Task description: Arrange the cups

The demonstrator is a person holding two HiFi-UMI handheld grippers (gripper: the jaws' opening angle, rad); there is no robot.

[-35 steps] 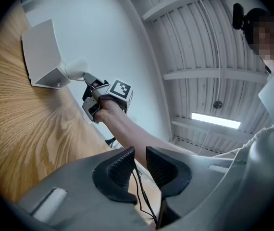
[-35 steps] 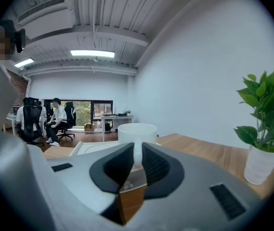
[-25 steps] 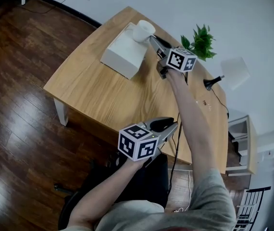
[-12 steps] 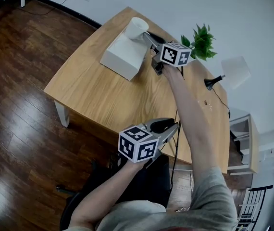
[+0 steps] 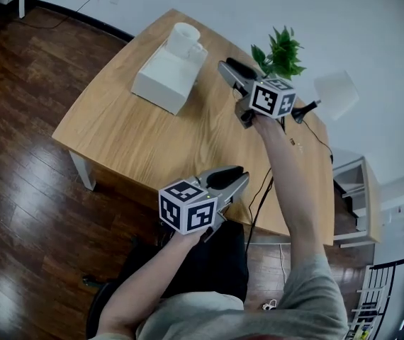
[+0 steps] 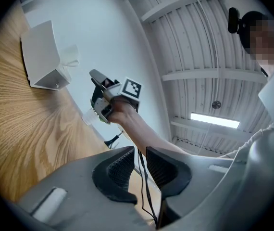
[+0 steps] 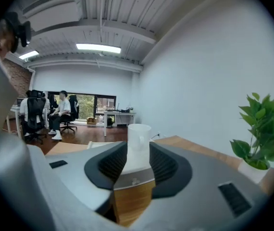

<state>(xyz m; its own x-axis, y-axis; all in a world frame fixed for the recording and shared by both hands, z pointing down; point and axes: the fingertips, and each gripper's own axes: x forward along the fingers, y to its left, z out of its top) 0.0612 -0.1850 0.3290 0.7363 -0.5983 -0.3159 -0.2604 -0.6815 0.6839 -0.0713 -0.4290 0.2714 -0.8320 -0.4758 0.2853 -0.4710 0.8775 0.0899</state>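
Note:
A white cup (image 5: 183, 37) stands upright on a white box (image 5: 161, 80) at the far left of the wooden table (image 5: 138, 133). My right gripper (image 5: 225, 66) hovers to the right of the box, apart from the cup. Its jaws are opening and hold nothing. In the right gripper view the cup (image 7: 138, 146) shows through the gap of the right gripper (image 7: 138, 163), farther off, on the box's edge (image 7: 134, 179). My left gripper (image 5: 239, 176) hangs over the table's near edge, jaws a little apart and empty. In the left gripper view the left gripper (image 6: 139, 153) points up past the cup (image 6: 72, 57).
A green potted plant (image 5: 278, 52) and a white-shaded lamp (image 5: 337, 94) stand at the table's far right. A black cable (image 5: 259, 204) hangs over the near edge. A small shelf unit (image 5: 354, 204) sits right of the table. People sit at desks (image 7: 62, 109) far behind.
The right gripper let go of the cup, which now stands on the box, and drew back to the right with its jaws parted. The left gripper stayed where it was.

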